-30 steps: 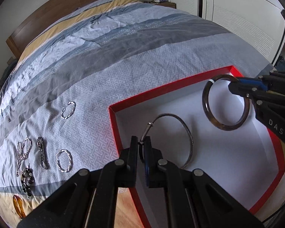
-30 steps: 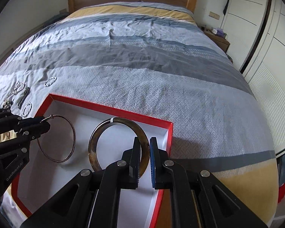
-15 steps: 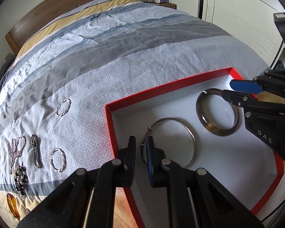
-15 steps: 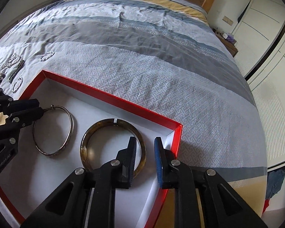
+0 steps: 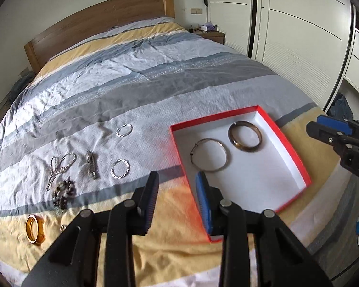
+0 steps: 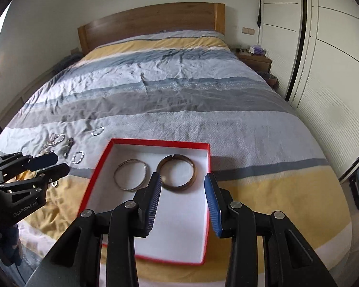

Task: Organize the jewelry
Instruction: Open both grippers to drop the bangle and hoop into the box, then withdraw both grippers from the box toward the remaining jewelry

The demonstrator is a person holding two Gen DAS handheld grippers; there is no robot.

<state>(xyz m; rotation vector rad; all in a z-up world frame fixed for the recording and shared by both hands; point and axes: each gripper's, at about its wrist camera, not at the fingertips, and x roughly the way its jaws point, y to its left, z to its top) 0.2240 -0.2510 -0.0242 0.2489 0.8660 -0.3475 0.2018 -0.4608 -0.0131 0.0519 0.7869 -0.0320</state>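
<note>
A red box with a white floor lies on the bed. In it rest a thin silver bangle and a brown bangle, side by side. My left gripper hovers above the box's near left rim, jaws opening, nothing between them. My right gripper hangs above the box's near part, jaws opening and empty. Loose on the cover left of the box lie two twisted silver rings, chains, a dark bead bracelet and an amber ring.
The striped bed cover runs back to a wooden headboard. White wardrobe doors line the right side, with a nightstand beside the bed. The bed's near edge lies just below the box.
Both grippers let go of their bangles, which now lie in the box. Both drew back and up from the box, and their jaws spread apart.
</note>
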